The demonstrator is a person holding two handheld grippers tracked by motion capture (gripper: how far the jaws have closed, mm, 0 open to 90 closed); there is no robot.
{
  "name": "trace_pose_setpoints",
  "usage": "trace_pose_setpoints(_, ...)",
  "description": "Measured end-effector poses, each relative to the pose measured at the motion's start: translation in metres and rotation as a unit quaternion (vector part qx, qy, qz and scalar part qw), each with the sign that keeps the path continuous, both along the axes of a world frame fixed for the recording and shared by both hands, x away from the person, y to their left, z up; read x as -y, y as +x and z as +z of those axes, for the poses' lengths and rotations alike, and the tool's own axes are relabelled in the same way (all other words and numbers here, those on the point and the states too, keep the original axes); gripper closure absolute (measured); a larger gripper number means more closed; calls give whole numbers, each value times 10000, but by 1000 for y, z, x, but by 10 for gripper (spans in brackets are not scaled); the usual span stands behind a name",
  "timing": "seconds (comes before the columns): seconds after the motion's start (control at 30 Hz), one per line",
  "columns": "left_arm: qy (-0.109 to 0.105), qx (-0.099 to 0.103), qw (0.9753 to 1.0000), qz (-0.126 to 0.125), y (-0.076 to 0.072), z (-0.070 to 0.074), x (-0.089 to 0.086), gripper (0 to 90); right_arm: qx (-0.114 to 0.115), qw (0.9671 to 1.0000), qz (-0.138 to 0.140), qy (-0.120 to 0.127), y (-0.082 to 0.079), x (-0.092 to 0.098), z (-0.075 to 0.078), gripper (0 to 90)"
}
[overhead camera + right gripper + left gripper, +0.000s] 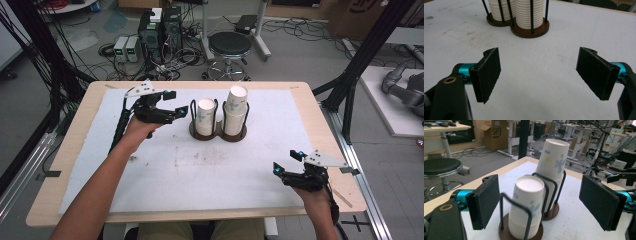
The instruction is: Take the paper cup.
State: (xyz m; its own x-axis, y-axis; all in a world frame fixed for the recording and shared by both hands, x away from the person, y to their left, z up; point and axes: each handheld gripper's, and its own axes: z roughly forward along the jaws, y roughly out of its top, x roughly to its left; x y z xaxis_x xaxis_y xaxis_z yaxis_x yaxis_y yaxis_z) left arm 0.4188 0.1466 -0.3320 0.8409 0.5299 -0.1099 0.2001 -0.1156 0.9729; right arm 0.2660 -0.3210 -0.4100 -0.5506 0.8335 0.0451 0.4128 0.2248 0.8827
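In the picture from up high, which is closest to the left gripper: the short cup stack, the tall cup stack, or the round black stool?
From the left gripper:
1. Short cup stack, right beside it.
2. Tall cup stack, one slot farther right.
3. Black stool, on the floor beyond the table.

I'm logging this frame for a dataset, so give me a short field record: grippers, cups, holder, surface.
left gripper: open, raised beside the shorter cup stack, not touching
right gripper: open, low over the white mat, apart from the cups
taller cup stack: in the right ring
holder: two wire rings on brown bases
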Motion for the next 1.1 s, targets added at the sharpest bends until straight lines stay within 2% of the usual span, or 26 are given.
trace_pose_setpoints(0.13, -14, -2, 10000, -64, 8, 2, 14, 170, 27, 10000, 1, 3, -1, 1, 1, 203)
trace_pose_setpoints(0.2, 106, -76, 9999, -96, 16, 1, 26, 168, 19, 10000, -8, 13, -2, 2, 1, 202)
trace_pose_setpoints(0.23, 106, -76, 9999, -96, 16, 1, 26, 167, 22, 10000, -8, 19, -2, 2, 1, 202)
trace_pose_setpoints(0.27, 181, -107, 9997, -80, 21, 0, 35, 167, 19, 10000, 2, 25, -2, 2, 1, 203)
trace_pose_setpoints(0.3, 181, -107, 9997, -80, 21, 0, 35, 166, 19, 10000, 2, 25, -2, 2, 1, 203)
trace_pose_setpoints(0.37, 258, -207, 9994, -38, 29, -8, 46, 166, 14, 10000, 14, 12, -2, 2, 1, 202)
trace_pose_setpoints(0.4, 258, -207, 9994, -38, 29, -8, 46, 166, 14, 10000, 14, 12, -2, 2, 1, 202)
trace_pose_setpoints(0.53, 544, -339, 9979, 85, 37, -20, 55, 167, 25, 10000, 17, 20, -2, 2, 0, 202)
trace_pose_setpoints(0.73, 781, -408, 9960, 153, 44, -29, 65, 192, 19, 10000, 12, 24, -3, 5, -1, 202)
trace_pose_setpoints(0.97, 869, -454, 9950, 181, 47, -33, 70, 221, 15, 10000, -4, 25, -4, 6, -1, 203)
trace_pose_setpoints(1.1, 1002, -430, 9939, 170, 48, -36, 71, 320, -1, 10000, -9, 30, -4, 6, -1, 202)
